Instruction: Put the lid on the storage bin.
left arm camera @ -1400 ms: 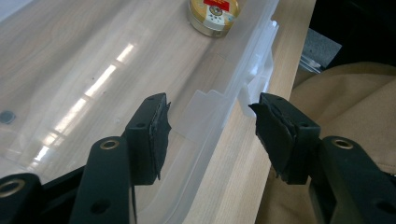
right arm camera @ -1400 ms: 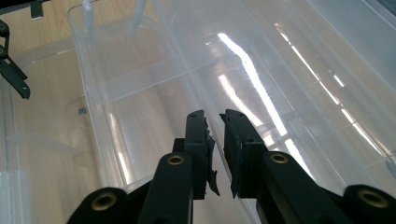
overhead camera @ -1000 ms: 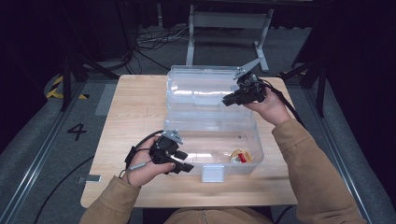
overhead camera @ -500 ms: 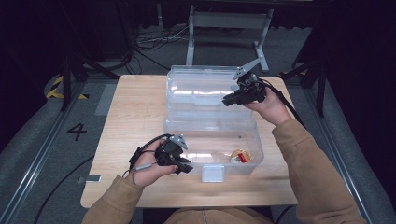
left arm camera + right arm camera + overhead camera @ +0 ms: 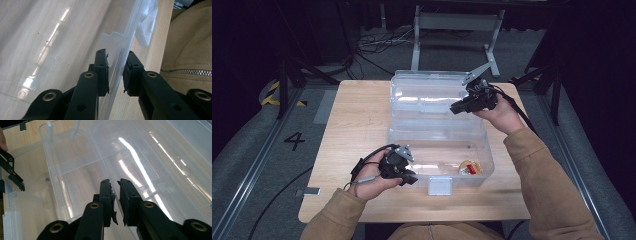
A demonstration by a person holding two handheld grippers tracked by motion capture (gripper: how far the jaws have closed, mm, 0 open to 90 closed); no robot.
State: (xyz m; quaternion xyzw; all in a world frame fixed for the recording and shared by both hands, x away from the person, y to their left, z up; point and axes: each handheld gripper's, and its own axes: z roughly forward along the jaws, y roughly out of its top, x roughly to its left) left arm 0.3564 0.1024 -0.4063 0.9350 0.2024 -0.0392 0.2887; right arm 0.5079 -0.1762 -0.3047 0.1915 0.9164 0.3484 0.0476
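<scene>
scene: person at a wooden desk (image 5: 352, 115), a gripper in each hand, clear plastic box (image 5: 437, 145) lying open mid-desk
box: base on the near side, lid (image 5: 427, 95) folded back on the far side; white latch (image 5: 439, 186) on the front wall
box contents: small red and yellow item (image 5: 469, 168) in the near right corner of the base, too small to name
left gripper (image 5: 404, 176): at the box's near left front edge, held in the left hand (image 5: 372, 182)
left jaws: have just been closing; the front wall of the box (image 5: 117, 65) stands between the pads, one pad inside, one outside; narrow gap, left pad against the plastic, right pad looks just off it, contact hard to call
right gripper (image 5: 460, 106): at the right end of the lid, in the right hand (image 5: 499, 112)
right jaws: nearly shut, a thin clear lid edge (image 5: 117, 195) runs between the pads; firm pinch or not, cannot tell
other: cable (image 5: 367, 157) loops from the left gripper; tan sleeves at the bottom of the high view
</scene>
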